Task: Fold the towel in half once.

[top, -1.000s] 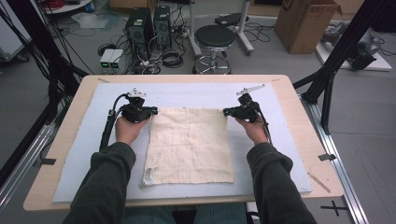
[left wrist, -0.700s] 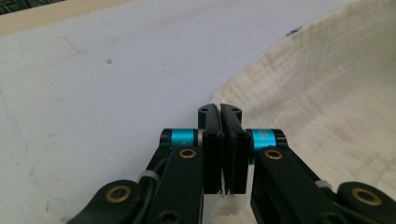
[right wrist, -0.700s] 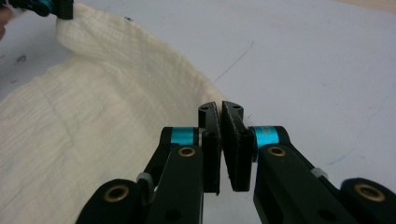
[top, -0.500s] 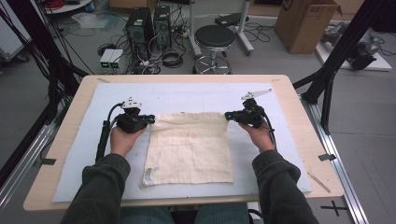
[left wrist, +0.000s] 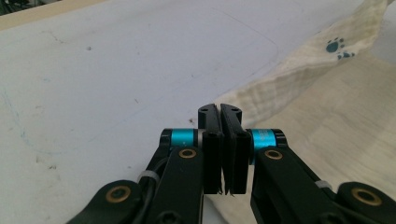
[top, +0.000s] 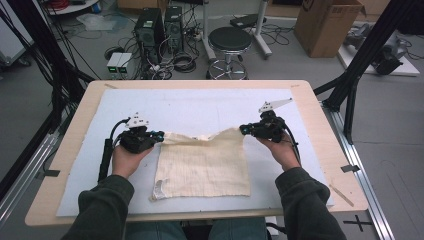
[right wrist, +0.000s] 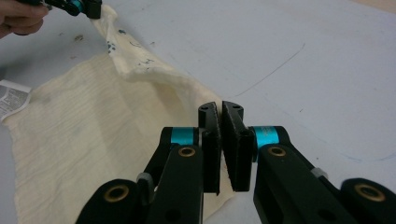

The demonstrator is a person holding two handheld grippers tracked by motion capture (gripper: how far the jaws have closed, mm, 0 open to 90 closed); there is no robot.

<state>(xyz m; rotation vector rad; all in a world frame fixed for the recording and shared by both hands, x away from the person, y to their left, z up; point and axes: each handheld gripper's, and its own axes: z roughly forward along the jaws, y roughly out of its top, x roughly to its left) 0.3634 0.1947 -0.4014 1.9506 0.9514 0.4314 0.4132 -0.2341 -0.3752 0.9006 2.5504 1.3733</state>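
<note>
You have the cream cloth on the worktop's white mat pinched at both far corners — left gripper, right gripper, fingers clenched — mid-fold; next, draw that edge evenly toward the near hem.

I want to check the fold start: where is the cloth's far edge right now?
In the high view the cloth's far edge hangs lifted at mid-table, between the left gripper and right gripper.

Dark green sleeves cover both forearms. The left gripper and right gripper are black, each topped by a grey three-cornered plate and trailing a black cable. Their black fingers carry teal bands, brass-coloured pivot screws and white cable ties.
</note>
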